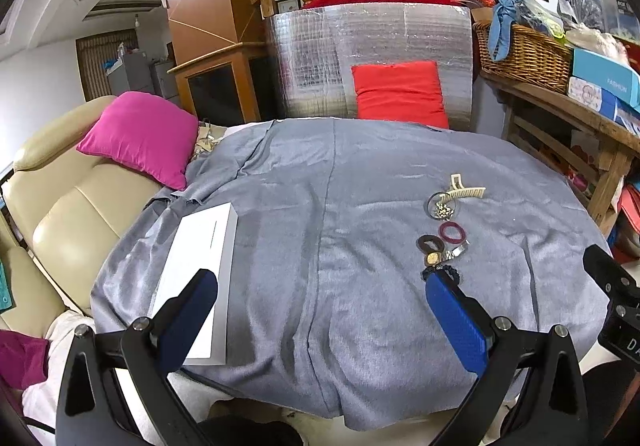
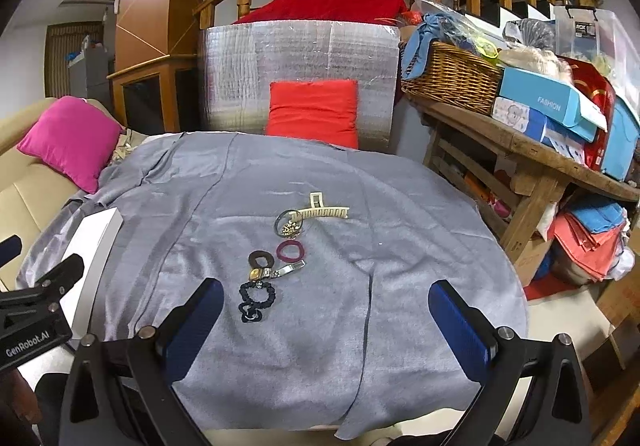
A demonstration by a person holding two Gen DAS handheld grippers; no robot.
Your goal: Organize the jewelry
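Jewelry lies in a loose row on the grey cloth [image 2: 360,206]: a cream hair claw [image 2: 325,211], a metal bangle with small beads [image 2: 289,225], a maroon hair tie [image 2: 291,250], a brown hair tie [image 2: 260,259], a gold-faced watch [image 2: 276,271] and a black scrunchie [image 2: 256,300]. A white flat box [image 1: 200,278] lies closed at the cloth's left. My left gripper [image 1: 322,288] is open and empty above the cloth's near middle; the row [image 1: 444,230] lies beyond its right finger. My right gripper [image 2: 326,300] is open and empty, with the scrunchie just ahead of its left finger.
A beige sofa [image 1: 60,214] with a pink cushion [image 1: 140,138] stands at the left. A silver foil board [image 2: 300,58] with a red cushion [image 2: 314,112] stands behind the table. A wooden bench [image 2: 520,142] with a wicker basket [image 2: 452,78] and boxes is at the right.
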